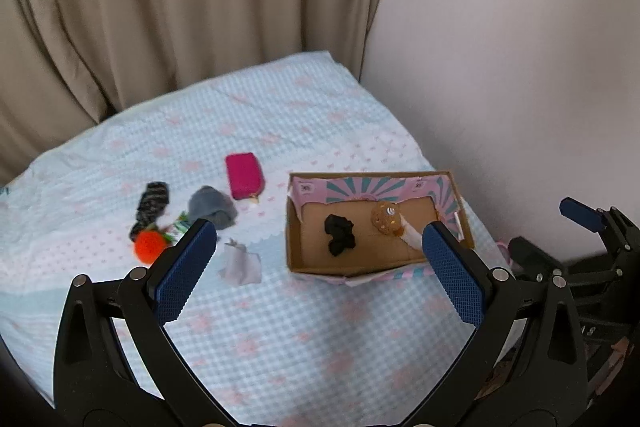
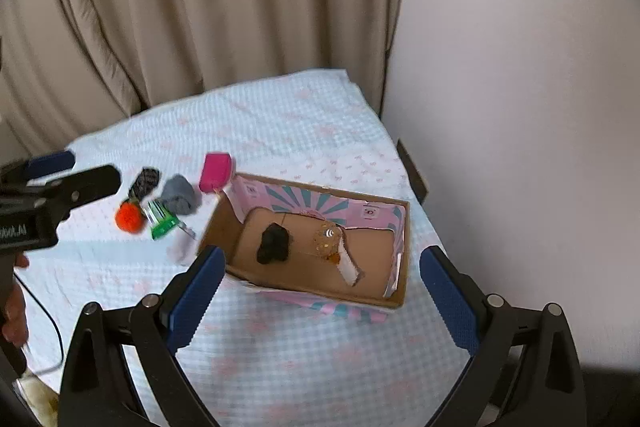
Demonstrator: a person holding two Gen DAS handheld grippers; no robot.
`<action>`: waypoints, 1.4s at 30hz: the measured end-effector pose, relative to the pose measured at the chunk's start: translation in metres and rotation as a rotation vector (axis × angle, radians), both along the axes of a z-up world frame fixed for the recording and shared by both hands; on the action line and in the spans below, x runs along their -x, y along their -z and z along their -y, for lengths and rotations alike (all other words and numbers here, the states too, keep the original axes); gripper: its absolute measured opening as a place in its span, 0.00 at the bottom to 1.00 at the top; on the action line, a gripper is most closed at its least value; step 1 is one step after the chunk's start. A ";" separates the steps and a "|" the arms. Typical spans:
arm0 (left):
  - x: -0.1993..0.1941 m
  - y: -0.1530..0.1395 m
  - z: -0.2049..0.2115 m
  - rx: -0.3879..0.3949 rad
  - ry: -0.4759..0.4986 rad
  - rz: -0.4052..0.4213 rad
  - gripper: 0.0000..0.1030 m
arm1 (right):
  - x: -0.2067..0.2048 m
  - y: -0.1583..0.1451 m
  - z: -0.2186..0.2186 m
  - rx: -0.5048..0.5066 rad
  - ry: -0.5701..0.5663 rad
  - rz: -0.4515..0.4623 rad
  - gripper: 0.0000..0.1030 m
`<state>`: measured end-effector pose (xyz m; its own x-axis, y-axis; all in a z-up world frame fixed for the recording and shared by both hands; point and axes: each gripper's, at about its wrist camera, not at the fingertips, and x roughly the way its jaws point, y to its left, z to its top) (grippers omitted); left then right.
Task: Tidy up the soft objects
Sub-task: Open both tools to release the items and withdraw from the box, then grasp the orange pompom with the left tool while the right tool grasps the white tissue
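Observation:
An open cardboard box (image 1: 294, 243) with pink lining lies on the bed and holds a black soft lump (image 1: 339, 235) and a brown cookie-shaped plush (image 1: 386, 217). Left of the box lie a pink pouch (image 1: 244, 175), a grey cloth bundle (image 1: 210, 207), a dark patterned sock (image 1: 152, 201), an orange ball (image 1: 150, 246) and a white cloth (image 1: 240, 263). My left gripper (image 1: 319, 229) hovers open and empty over the near side of the bed. My right gripper (image 2: 322, 255) is open and empty above the box (image 2: 404, 251), with the black lump (image 2: 274, 243) and plush (image 2: 328, 241) between its fingers in view.
The bed has a light blue checked cover (image 1: 280, 327). Beige curtains (image 1: 160, 7) hang behind it and a pale wall (image 1: 500, 67) runs along its right side. A green packet (image 2: 162, 219) lies by the orange ball (image 2: 130, 217). A hand (image 2: 12, 307) shows at the left edge.

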<state>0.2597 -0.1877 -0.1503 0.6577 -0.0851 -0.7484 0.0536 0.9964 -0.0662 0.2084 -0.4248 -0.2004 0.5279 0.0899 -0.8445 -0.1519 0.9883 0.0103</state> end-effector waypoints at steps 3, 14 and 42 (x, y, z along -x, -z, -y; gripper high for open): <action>0.032 -0.019 -0.017 0.007 0.001 0.057 1.00 | 0.027 -0.026 -0.012 0.006 0.069 0.042 0.94; 0.132 -0.052 -0.116 0.039 0.019 0.156 1.00 | 0.115 -0.083 -0.075 -0.065 0.218 0.196 0.94; 0.064 0.073 -0.341 0.053 0.072 0.135 1.00 | 0.076 0.000 -0.301 -0.045 0.122 0.264 0.94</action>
<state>0.1955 0.1531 -0.2236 0.7430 -0.1725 -0.6466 0.1367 0.9850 -0.1057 0.1321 -0.1242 -0.2001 0.7379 0.0468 -0.6733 -0.0356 0.9989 0.0305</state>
